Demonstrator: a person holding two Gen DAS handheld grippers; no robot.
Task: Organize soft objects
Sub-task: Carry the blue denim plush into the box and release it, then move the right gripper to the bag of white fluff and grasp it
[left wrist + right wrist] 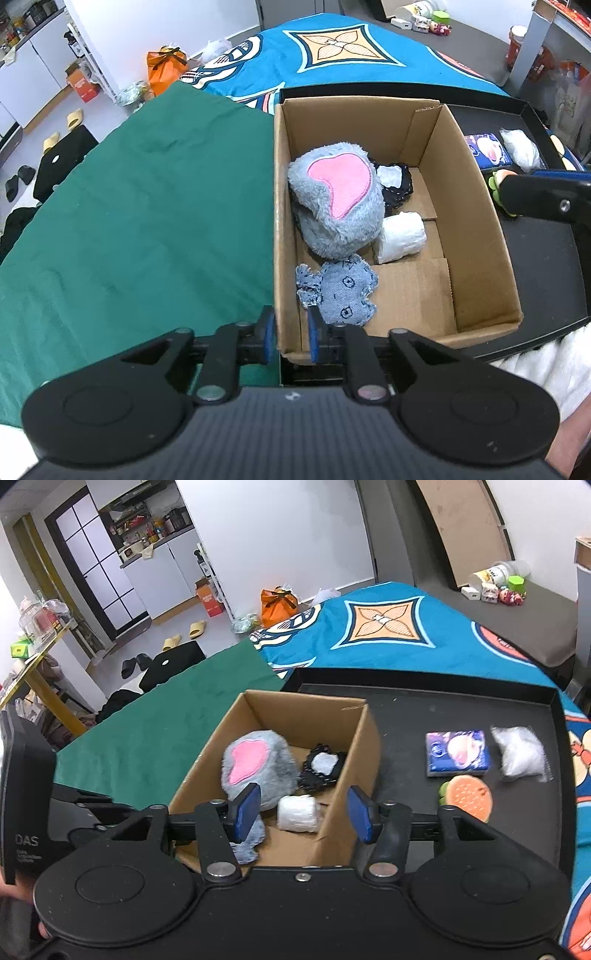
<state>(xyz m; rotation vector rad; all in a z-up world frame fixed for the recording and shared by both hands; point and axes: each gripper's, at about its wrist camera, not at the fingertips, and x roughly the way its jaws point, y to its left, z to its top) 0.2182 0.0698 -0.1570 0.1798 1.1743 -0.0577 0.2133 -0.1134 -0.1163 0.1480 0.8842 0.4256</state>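
An open cardboard box (476, 221) stands on a black tray (543, 266). It holds a grey plush (332, 206) with a pink patch, a white roll (400, 238), a black lace piece (397, 188) and a denim pouch (345, 291). My left gripper (291, 334) straddles the box's near left wall, jaws slightly apart, and a gap shows beside the right pad. My right gripper (304, 814) hovers open above the box (365, 746), over the white roll (297, 812), holding nothing. A blue tissue pack (458, 753), a clear bag of white stuff (521, 753) and a burger-shaped toy (469, 797) lie on the tray.
A green cloth (147, 203) covers the surface left of the box. A blue patterned blanket (351, 48) lies beyond it. The tray's raised rim (554, 716) runs along the far and right sides. Slippers, bags and shelves sit on the floor at the far left.
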